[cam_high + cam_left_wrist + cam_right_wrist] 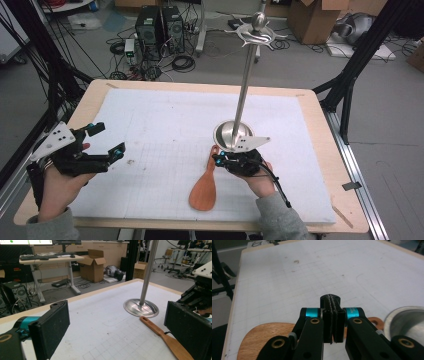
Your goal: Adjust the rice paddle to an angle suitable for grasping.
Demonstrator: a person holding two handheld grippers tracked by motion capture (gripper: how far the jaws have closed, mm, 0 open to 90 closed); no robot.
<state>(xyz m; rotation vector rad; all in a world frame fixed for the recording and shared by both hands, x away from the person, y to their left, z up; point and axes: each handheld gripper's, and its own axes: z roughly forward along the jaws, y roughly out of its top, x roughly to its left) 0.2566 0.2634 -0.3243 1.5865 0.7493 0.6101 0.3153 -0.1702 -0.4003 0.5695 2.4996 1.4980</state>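
Observation:
A wooden spatula [202,192] lies on the white mat, blade toward me and its handle end with a hole beside the stand's base. My right gripper [218,160] is low over that handle, jaws pressed flat together; in the right gripper view [333,302] the pads meet along one seam with nothing visible between them, and the spatula [262,337] passes underneath. My left gripper [108,138] is held at the table's left side, open and holding nothing. In the left gripper view [117,325] the spatula [160,332] lies ahead between its wide jaws.
A tall metal stand rises from a round steel base [232,134], just beyond my right gripper, with curved hooks [256,34] at its top. The white gridded mat [165,125] covers most of the wooden table [320,125]. Computers, cables and boxes sit on the floor behind.

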